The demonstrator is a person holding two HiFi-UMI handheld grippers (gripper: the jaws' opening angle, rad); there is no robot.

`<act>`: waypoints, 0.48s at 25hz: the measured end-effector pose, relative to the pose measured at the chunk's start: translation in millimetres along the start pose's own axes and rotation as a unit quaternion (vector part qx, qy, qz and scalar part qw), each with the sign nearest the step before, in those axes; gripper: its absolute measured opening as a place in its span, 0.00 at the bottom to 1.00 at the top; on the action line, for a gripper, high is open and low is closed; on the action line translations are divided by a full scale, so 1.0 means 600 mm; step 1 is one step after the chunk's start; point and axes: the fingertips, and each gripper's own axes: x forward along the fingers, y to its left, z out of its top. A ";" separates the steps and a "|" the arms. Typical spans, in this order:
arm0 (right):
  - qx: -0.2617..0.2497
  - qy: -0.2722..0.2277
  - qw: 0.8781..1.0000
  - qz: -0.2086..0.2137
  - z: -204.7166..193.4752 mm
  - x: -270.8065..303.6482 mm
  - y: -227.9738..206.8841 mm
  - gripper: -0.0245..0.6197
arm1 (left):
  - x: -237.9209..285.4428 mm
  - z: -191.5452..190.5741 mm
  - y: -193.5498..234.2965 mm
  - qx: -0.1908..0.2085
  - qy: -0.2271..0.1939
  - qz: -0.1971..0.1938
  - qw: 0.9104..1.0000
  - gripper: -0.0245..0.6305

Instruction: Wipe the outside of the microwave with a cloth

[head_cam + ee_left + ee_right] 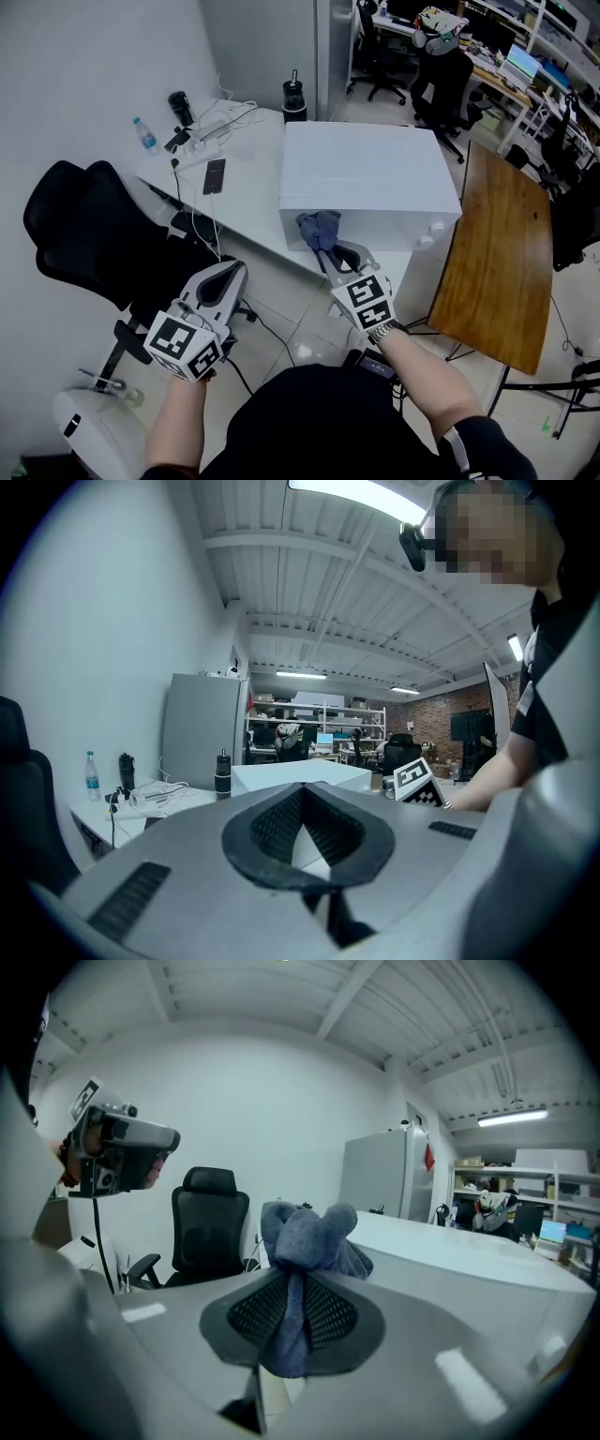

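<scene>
r gripper [324, 251] has its jaws nearly closed, pinched on a blue cloth [319, 228]. in the right gripper view a thin strand of cloth runs down btwn the pads and the rest sits as a wad above the tips. l gripper [225, 277] has its jaws fully together w/ nothing in them and hangs low, well apart from the microwave [366, 173].

the microwave is a white box on the white desk [246, 202]. the cloth is up at its near side wall, low by the left corner. can't tell if it's touching yet.

risks from here, as i judge them:
- grip is on a narrow twist only. drag across the wall prob pulls it out of the pads, esp. w/ a sideways stroke.
- the wad is bunched, so little fabric meets the surface. result is streaks or missed patches unless pressure is even.
- press too hard and the jaw tips poke past the wad and scrape the casing.
- nothing braces the box since the l gripper is idle. a firm push could slide it across the desk.
- phone [214, 175] and cables [211, 131] lie just left of the box. a wide sweep round that corner could snag or knock them.
</scene>
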 end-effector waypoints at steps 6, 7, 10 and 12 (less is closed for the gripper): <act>-0.007 0.011 0.999 0.030 -0.010 0.073 0.045 0.11 | -0.033 0.000 0.029 0.002 0.005 0.030 1.000 0.04; -0.008 0.013 0.999 0.033 -0.012 0.084 0.050 0.12 | -0.037 -0.001 0.034 0.002 0.007 0.035 0.999 0.04; -0.006 0.023 0.999 0.036 -0.023 0.115 0.057 0.11 | -0.046 -0.003 0.044 0.004 0.011 0.045 0.999 0.04; -0.003 0.030 0.999 0.035 -0.029 0.134 0.057 0.12 | -0.049 -0.003 0.049 0.006 0.013 0.049 0.999 0.04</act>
